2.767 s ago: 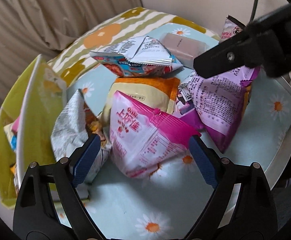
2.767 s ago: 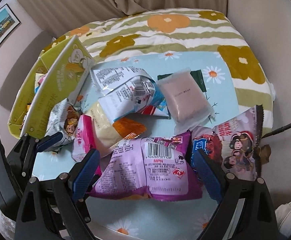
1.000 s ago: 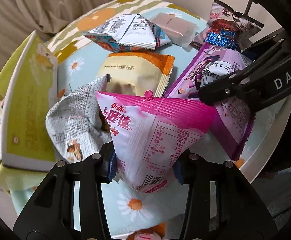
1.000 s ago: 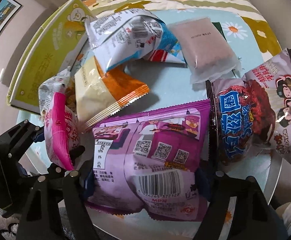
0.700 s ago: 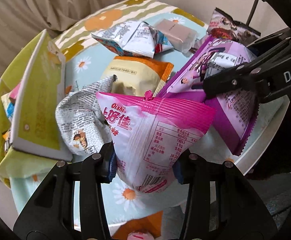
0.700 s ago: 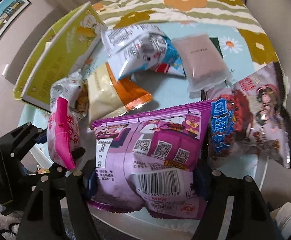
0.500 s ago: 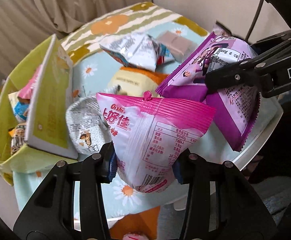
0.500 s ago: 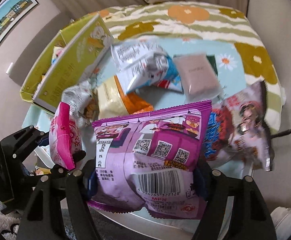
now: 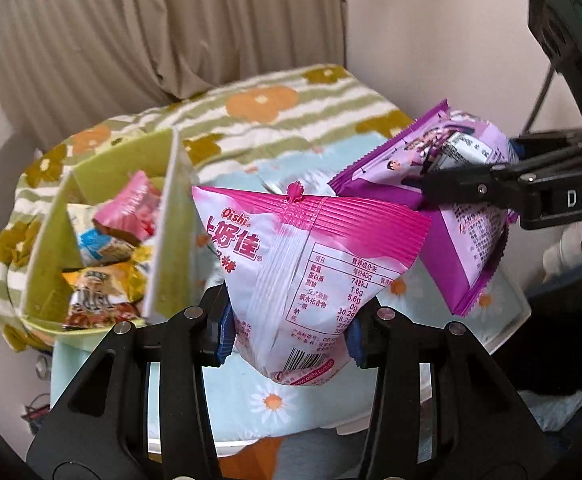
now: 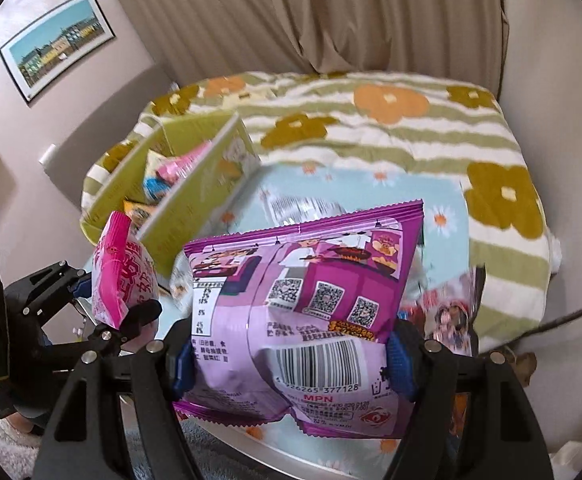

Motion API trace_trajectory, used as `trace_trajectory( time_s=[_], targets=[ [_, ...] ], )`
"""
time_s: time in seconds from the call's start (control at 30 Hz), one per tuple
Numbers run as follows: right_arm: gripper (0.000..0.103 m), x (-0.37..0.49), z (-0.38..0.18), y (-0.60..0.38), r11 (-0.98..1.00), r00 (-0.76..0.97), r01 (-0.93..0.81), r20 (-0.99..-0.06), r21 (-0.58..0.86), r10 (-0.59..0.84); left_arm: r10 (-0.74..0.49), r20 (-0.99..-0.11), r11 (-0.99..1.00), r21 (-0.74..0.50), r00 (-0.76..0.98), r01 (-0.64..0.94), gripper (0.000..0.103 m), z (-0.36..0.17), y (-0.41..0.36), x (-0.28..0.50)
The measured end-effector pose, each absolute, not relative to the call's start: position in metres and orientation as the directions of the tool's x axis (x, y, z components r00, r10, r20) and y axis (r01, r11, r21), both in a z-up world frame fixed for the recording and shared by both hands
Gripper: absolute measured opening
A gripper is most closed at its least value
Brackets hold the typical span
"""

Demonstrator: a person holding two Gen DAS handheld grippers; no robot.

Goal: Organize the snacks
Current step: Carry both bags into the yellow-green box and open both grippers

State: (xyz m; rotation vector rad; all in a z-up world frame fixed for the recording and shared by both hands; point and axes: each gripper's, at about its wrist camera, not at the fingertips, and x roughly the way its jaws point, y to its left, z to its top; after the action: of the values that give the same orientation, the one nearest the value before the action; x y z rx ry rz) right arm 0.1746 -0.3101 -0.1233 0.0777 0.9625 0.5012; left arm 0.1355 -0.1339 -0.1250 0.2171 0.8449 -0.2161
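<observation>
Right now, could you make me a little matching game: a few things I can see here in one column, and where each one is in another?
Things:
1. pink Oishi bag
2. purple bag
3. yellow packet
4. framed picture

Places:
A. on the wall
B. gripped in the right tool
C. inside the green box
D. gripped in the left tool

Pairs: 1-D, 2-B, 3-C, 4-A

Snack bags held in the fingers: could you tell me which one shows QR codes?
The purple bag in the right gripper; the pink bag shows none.
</observation>
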Motion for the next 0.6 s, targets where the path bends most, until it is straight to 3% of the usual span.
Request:
trace_trajectory(
  time_s=[0.6],
  targets=[
    [0.071,0.234,-0.075,-0.187,0.86,0.533,-0.416,-0.688,0.294,0.493,-0.069,-0.699,0.985,0.065,0.711,0.16,0.039,-0.076,0.021,0.207]
  ],
)
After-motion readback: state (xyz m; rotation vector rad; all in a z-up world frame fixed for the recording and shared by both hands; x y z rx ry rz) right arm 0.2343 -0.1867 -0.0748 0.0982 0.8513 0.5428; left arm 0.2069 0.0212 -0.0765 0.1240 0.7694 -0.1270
